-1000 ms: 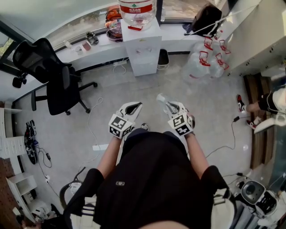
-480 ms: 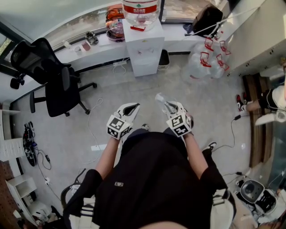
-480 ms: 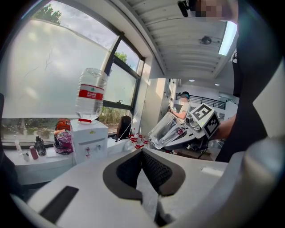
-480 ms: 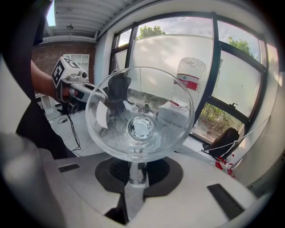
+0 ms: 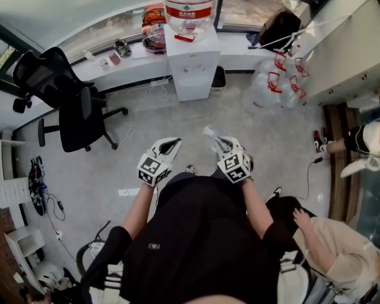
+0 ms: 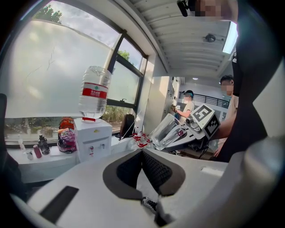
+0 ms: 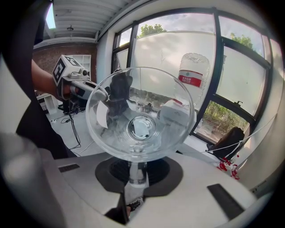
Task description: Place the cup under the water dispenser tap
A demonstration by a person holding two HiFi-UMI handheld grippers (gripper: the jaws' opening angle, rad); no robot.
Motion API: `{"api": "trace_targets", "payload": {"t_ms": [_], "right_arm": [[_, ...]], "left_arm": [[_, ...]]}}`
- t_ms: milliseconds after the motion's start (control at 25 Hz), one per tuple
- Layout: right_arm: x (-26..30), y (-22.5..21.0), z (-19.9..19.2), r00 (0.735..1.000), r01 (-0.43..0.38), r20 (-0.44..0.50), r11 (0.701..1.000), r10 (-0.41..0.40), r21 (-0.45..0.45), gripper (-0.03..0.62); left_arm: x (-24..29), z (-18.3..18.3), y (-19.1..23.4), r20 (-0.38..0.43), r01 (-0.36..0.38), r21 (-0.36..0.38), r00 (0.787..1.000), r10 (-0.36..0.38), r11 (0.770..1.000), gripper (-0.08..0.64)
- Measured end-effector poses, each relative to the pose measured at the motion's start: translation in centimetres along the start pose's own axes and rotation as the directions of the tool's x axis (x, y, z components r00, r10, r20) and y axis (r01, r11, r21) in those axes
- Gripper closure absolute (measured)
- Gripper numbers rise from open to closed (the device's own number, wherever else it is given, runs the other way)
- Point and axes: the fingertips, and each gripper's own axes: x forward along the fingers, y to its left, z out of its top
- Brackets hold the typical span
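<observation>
Head view: L gripper (image 5: pixel 170 144) and R gripper (image 5: pixel 221 144) are side by side in front of the person, over bare floor. A clear cup (image 5: pixel 211 134) sticks out of the R one, tilted. The white water dispenser (image 5: pixel 191 62) stands well apart by the window ledge w/ a big bottle (image 5: pixel 189 10) on top. Clear jugs (image 5: pixel 274 83) w/ red handles lie right of it, and a dark bin (image 5: pixel 218 78) stands just beside it.

Left gripper view: L gripper (image 6: pixel 142 153) pads are together w/ nothing between them. The cup (image 6: pixel 167 132) shows tilted in the R gripper (image 6: pixel 189 133). The dispenser (image 6: pixel 92 141) and its red-label bottle (image 6: pixel 94 91) are far off; can't tell the water level.

Right gripper view: R gripper (image 7: pixel 136 173) is at a narrow gap, pinching the cup (image 7: pixel 140 107) by its glass wall at the lower edge. The cup's mouth faces the camera, its base is visible through it, and nothing is inside. The dispenser (image 7: pixel 176 113) and bottle (image 7: pixel 193 75) show behind the glass.
</observation>
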Motion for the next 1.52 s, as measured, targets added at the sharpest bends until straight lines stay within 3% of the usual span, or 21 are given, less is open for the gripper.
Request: {"api": "trace_targets", "payload": {"t_ms": [240,560,1080,1520], "right_arm": [[1.6,-2.5,0.5,0.999,-0.049,0.012,0.998,0.049,-0.034,0.557],[3.2,-9.0,1.5,0.995,-0.094,0.029,0.993,0.096,-0.068,0.557],[3.8,-18.6,-1.3,0.991,-0.135,0.012,0.988,0.136,-0.078,0.557],[4.8,-22.3,-3.0,0.981,-0.193,0.011,0.977,0.194,-0.091,0.557]], "left_arm": [[1.7,0.9,0.9,-0.004,-0.06,-0.023,0.998,0.06,0.998,0.56],[6.5,3.6,2.0,0.004,-0.12,-0.054,0.993,0.12,0.991,0.56],[14.9,7.2,0.9,0.013,-0.167,-0.069,0.986,0.168,0.984,0.56],[17.8,7.7,0.5,-0.003,-0.239,-0.082,0.971,0.24,0.967,0.56]]}}
